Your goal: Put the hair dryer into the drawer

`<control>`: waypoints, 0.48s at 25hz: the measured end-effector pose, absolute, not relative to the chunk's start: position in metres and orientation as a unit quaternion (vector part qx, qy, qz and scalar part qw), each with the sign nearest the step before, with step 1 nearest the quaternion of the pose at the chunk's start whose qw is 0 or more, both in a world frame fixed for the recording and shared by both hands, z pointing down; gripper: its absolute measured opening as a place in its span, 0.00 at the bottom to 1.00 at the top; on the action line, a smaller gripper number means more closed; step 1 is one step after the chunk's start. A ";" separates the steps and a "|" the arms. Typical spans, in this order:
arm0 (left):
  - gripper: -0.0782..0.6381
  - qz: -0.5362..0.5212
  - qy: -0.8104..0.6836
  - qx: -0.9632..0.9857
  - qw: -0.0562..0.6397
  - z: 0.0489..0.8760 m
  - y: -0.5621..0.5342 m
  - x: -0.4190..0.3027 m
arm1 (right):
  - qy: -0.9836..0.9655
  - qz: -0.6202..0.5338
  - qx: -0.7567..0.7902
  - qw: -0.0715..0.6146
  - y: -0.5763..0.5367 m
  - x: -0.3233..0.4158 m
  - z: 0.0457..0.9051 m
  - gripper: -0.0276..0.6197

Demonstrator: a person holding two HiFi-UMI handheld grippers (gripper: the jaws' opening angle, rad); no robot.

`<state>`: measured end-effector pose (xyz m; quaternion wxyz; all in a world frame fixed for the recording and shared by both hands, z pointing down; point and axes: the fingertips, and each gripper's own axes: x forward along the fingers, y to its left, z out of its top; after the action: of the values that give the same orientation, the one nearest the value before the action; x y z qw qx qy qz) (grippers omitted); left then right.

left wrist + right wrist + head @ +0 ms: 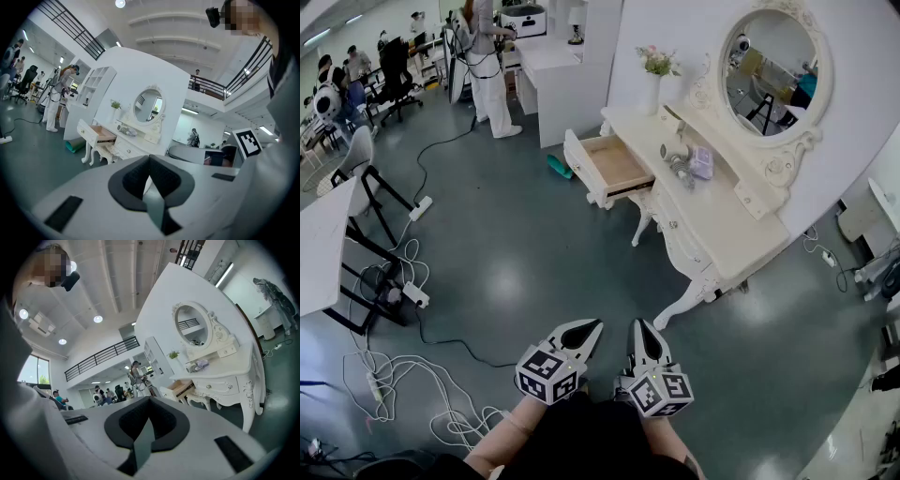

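The grey hair dryer (678, 165) lies on top of the white dressing table (722, 225), next to a lilac pouch (701, 161). The table's left drawer (614, 167) stands pulled open and looks empty. Both grippers hang low near my body, well short of the table. My left gripper (594, 326) is shut with nothing in it, and so is my right gripper (642, 324). The left gripper view looks past the left gripper (150, 157) to the open drawer (99, 135) far off. In the right gripper view the right gripper (150, 399) points toward the drawer (180, 389) and the hair dryer (196, 365).
White cables and power strips (416, 294) trail over the grey floor at my left, beside a black-legged table (323, 248) and a chair (358, 155). A teal roll (560, 167) lies by the drawer. A flower vase (653, 77) and an oval mirror (773, 61) stand on the table. People work at the back.
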<state>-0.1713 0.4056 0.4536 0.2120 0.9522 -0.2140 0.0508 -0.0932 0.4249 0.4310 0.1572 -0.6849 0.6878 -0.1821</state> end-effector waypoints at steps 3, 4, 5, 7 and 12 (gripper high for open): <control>0.11 0.057 -0.213 0.952 0.213 0.456 0.404 -0.174 | 0.690 -0.184 -0.684 0.153 0.422 -0.099 0.432 0.08; 0.11 0.058 -0.213 0.952 0.212 0.456 0.404 -0.175 | 0.690 -0.184 -0.683 0.151 0.421 -0.100 0.432 0.08; 0.11 0.058 -0.212 0.952 0.212 0.456 0.404 -0.175 | 0.691 -0.184 -0.683 0.149 0.421 -0.100 0.433 0.08; 0.11 0.059 -0.211 0.953 0.211 0.456 0.405 -0.175 | 0.692 -0.186 -0.682 0.147 0.420 -0.100 0.434 0.08; 0.11 0.059 -0.211 0.951 0.217 0.458 0.406 -0.176 | 0.698 -0.180 -0.677 0.149 0.421 -0.103 0.431 0.08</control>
<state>-0.1761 0.4059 0.4579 0.2172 0.9512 -0.2110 0.0592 -0.1034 0.4210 0.4312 0.1489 -0.6773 0.6977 -0.1798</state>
